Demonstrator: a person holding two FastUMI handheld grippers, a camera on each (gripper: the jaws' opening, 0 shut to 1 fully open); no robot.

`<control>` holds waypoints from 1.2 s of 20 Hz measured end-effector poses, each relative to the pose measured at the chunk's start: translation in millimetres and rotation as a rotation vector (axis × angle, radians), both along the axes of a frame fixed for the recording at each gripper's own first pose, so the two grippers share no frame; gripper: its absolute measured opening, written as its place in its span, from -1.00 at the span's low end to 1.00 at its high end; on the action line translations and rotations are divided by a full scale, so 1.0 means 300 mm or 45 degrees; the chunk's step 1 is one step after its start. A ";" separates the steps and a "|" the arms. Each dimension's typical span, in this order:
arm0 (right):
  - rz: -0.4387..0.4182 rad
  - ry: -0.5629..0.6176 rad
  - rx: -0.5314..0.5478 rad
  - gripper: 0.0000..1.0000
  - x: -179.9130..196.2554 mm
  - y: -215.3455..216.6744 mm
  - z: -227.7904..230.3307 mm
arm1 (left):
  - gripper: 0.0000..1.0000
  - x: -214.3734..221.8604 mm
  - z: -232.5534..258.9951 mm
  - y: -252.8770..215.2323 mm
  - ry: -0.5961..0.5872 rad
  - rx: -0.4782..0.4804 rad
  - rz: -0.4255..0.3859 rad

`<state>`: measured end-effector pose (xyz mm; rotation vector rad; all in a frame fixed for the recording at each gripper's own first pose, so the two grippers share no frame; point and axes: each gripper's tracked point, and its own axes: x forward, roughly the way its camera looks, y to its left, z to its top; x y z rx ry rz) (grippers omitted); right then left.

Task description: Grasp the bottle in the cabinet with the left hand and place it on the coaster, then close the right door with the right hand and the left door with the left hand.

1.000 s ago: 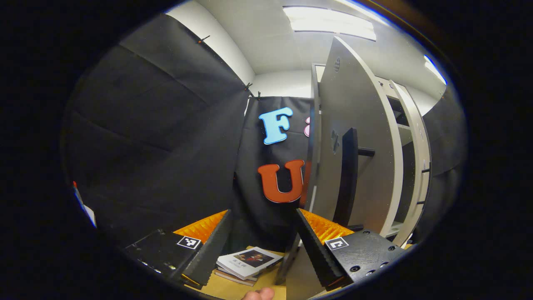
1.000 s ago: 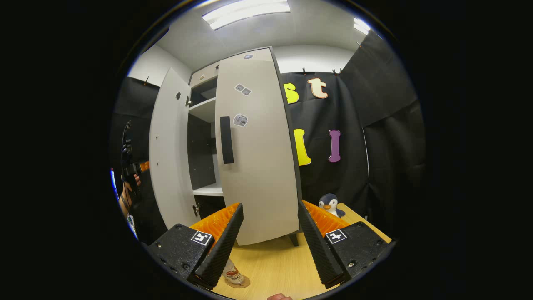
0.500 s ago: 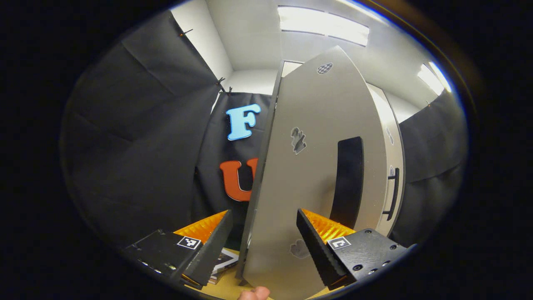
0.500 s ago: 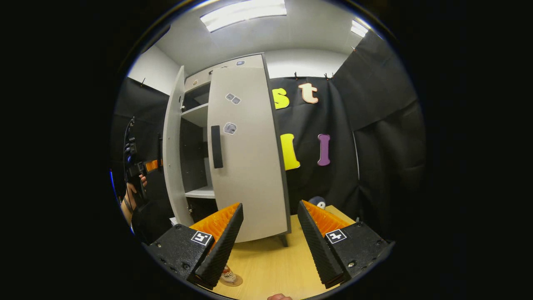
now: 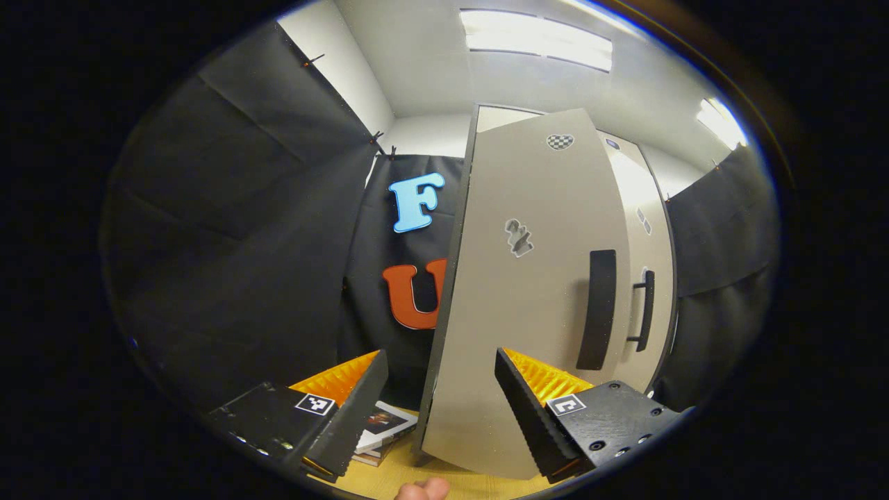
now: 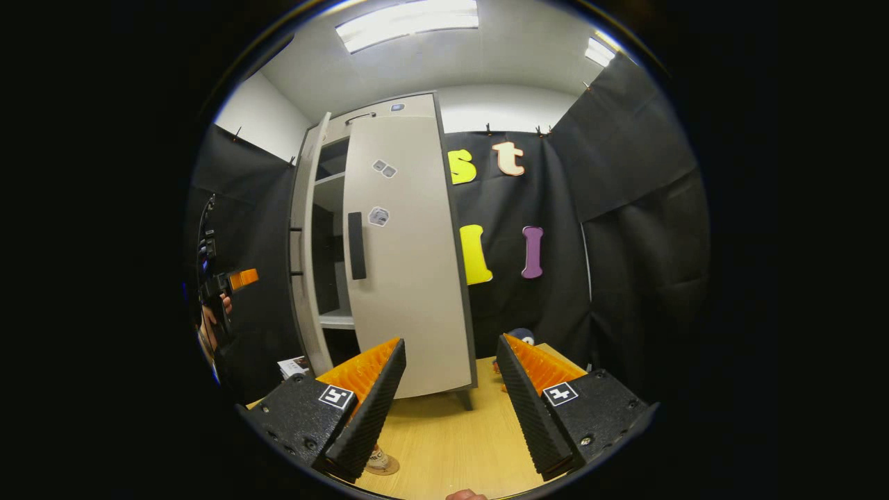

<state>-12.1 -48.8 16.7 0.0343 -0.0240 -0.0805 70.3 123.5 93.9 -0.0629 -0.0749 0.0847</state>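
Left door nearly shut, right door shut, bottle on coaster

Left gripper (image 5: 439, 410): fingers spread, nothing held, right finger in front of the left door (image 5: 528, 292) face; door ajar, a narrow gap showing beside the right door (image 6: 406, 257) in the right gripper view. Right gripper (image 6: 450, 399): fingers spread, nothing held, above the wooden table (image 6: 458, 444) in front of the cabinet. Bottle (image 6: 378, 458) stands on the coaster (image 6: 386, 467), mostly hidden behind the right gripper's left finger. Books (image 5: 380, 425) lie on the table left of the cabinet
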 end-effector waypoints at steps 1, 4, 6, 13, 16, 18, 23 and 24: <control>0.019 0.007 0.003 0.63 0.004 0.016 -0.006 | 0.99 -0.021 -0.019 -0.031 0.022 -0.006 -0.027; 0.074 0.014 0.010 0.63 0.022 0.070 -0.014 | 0.99 -0.092 -0.065 -0.068 0.040 -0.001 -0.041; 0.104 0.030 0.016 0.63 0.035 0.095 -0.025 | 0.90 -0.141 -0.089 -0.094 0.040 0.016 -0.032; 0.152 0.076 0.062 0.63 0.051 0.150 -0.074 | 0.99 -0.296 -0.254 -0.244 0.067 0.065 -0.053; 0.148 0.094 0.074 0.63 0.049 0.159 -0.092 | 0.80 -0.319 -0.306 -0.299 0.096 0.044 -0.079; 0.153 0.105 0.071 0.63 0.045 0.165 -0.094 | 0.89 -0.322 -0.321 -0.318 0.111 0.025 -0.087; 0.142 0.114 0.000 0.63 0.035 0.163 -0.087 | 0.89 -0.306 -0.319 -0.311 0.098 0.043 -0.067; 0.146 0.108 0.003 0.63 0.031 0.166 -0.082 | 0.89 -0.299 -0.316 -0.310 0.095 0.044 -0.067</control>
